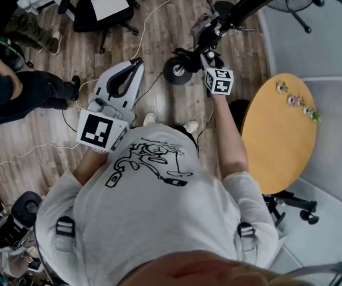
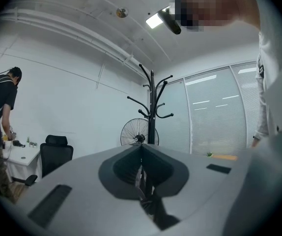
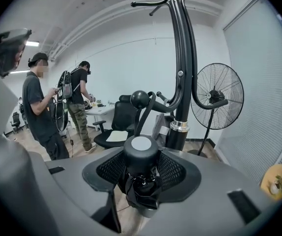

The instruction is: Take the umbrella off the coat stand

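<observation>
Black umbrella (image 3: pixel 140 163), black coat stand (image 3: pixel 184 58) (yellow table (image 1: pixel 278 142))

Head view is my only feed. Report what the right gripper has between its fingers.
Observer: The right gripper has its fingers clamped on the folded black umbrella, with the round end cap facing its camera.
Operator: Say whether it is free of the coat stand.
Observer: Not yet, it seems. The umbrella's strap runs up over a ball-tipped hook on the coat stand.
Operator: Check the stand's upper hooks.
Observer: In the left gripper view, the upper hooks carry nothing.
</observation>
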